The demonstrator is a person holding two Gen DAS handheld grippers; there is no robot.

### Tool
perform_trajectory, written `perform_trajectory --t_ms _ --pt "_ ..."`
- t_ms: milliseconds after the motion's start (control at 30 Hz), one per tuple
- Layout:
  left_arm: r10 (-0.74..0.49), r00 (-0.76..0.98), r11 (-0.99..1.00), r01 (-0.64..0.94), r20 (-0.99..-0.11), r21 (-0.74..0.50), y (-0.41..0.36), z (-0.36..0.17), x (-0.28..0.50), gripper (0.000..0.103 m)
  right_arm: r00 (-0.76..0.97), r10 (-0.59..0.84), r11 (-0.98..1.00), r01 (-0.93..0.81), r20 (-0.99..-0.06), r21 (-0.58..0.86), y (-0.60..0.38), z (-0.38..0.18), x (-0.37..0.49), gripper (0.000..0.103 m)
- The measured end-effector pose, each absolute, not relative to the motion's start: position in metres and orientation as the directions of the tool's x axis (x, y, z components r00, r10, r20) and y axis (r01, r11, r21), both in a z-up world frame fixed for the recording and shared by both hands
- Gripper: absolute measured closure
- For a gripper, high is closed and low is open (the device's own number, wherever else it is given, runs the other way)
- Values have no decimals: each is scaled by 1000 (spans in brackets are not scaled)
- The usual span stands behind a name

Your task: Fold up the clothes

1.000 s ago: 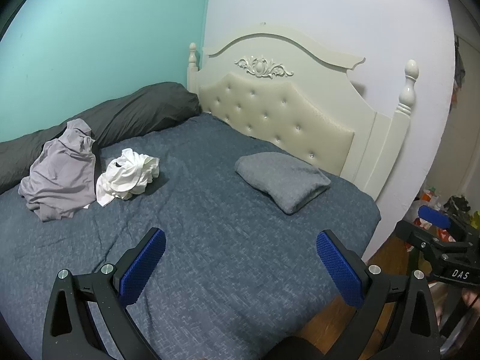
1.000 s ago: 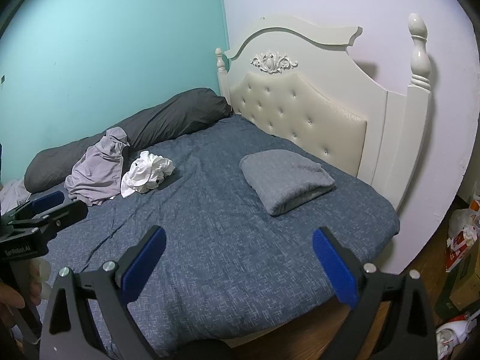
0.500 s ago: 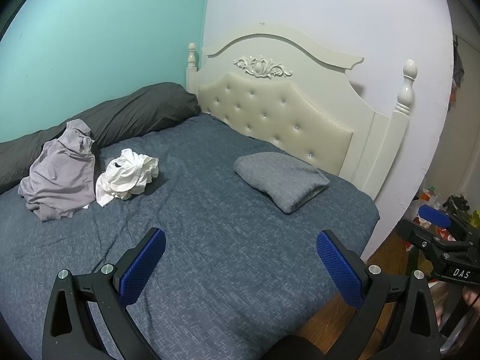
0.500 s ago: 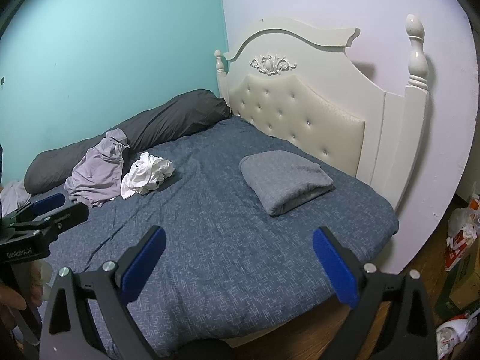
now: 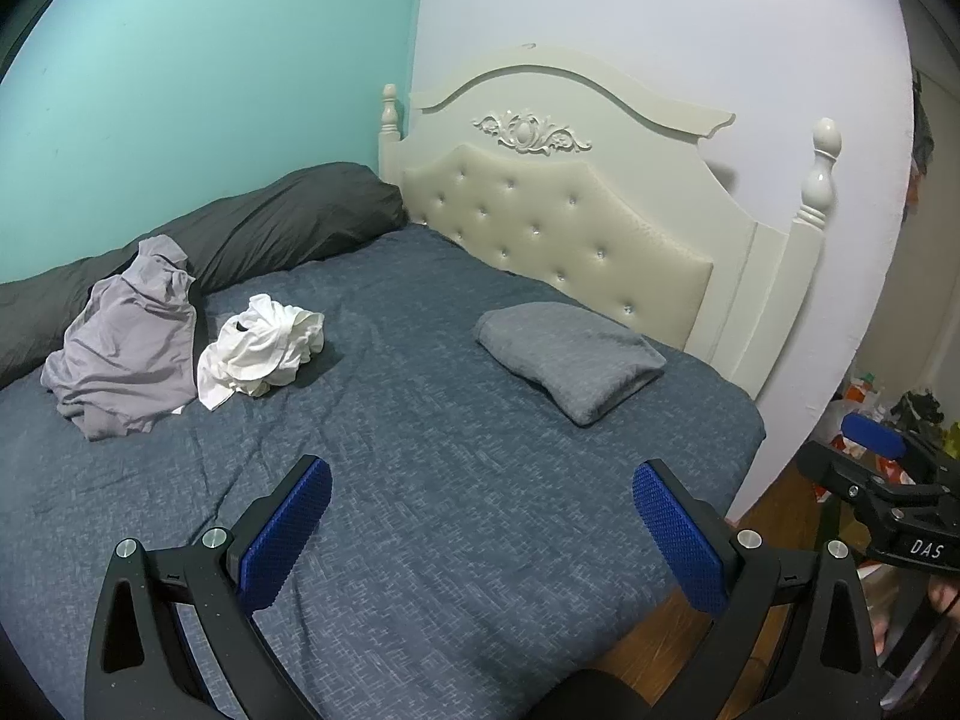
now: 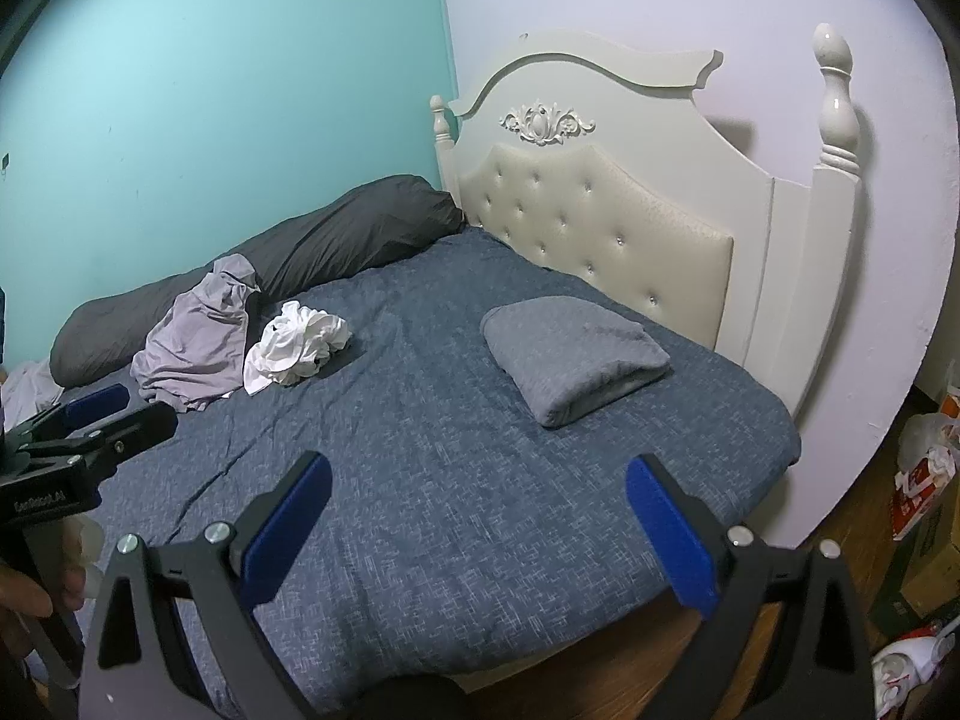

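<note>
A crumpled white garment (image 5: 261, 351) (image 6: 297, 351) and a crumpled lilac garment (image 5: 123, 354) (image 6: 192, 348) lie side by side at the far left of the blue bed (image 5: 420, 480) (image 6: 456, 480). My left gripper (image 5: 480, 528) is open and empty above the bed's near side. My right gripper (image 6: 477, 525) is open and empty near the bed's front edge. Both are well short of the clothes. The right gripper also shows in the left wrist view (image 5: 882, 480), and the left gripper in the right wrist view (image 6: 90, 432).
A grey pillow (image 5: 570, 360) (image 6: 570, 357) lies near the cream headboard (image 5: 558, 222) (image 6: 606, 228). A dark duvet roll (image 5: 252, 228) (image 6: 288, 276) runs along the teal wall. Boxes and bags (image 6: 918, 480) clutter the wooden floor at the right.
Both grippers have shifted only slightly; the view has barely changed. Both stay open and empty.
</note>
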State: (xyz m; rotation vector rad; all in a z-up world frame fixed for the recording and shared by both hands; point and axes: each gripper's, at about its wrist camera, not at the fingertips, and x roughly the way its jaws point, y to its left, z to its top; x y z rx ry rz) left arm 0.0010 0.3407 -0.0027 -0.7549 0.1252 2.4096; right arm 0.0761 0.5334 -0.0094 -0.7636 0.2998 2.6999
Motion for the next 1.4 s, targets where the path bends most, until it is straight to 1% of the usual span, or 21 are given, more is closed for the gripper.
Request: perform_trajectory --t_ms 1400 --pt "502 -659 -826 -557 -560 -86 339 -8 -3 0 -802 238 -927 -356 -548 118 532 -13 74 4"
